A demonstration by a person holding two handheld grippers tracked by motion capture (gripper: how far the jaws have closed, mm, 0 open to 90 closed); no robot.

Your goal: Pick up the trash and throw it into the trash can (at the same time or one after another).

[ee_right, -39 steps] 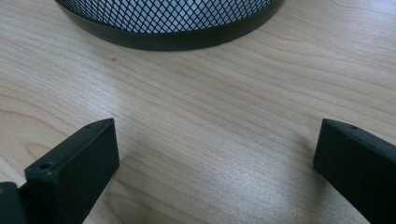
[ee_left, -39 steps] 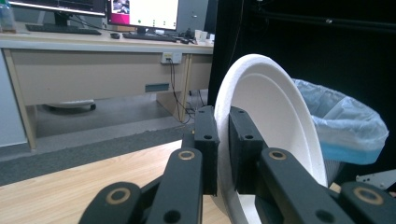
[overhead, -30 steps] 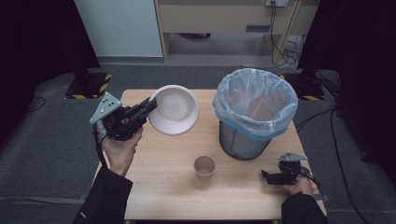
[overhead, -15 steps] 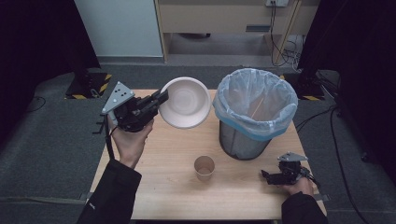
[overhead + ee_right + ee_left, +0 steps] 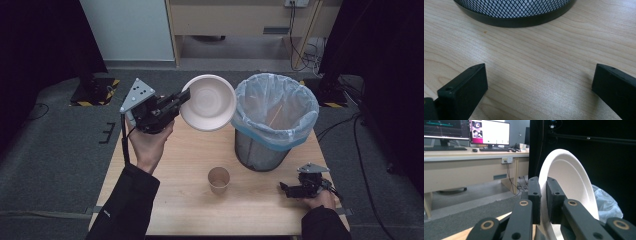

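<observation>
the left gripper (image 5: 184, 98), its fingers (image 5: 534, 195) clamped on the rim of the white round paper bowl (image 5: 208, 102), has carried it up off the light wooden desk (image 5: 185, 200) and toward the black mesh bin lined with a pale blue bag (image 5: 274, 117); the bowl now hangs tilted on edge just beside the bin's rim, so dropping it in looks like the next step. the right gripper (image 5: 287, 190) rests near the desk's edge, fingers (image 5: 465, 86) wide and empty. a brown paper cup (image 5: 219, 179) stands before the bin. grey carpet (image 5: 60, 145) surrounds the desk, and dark curtains hang on both sides.
</observation>
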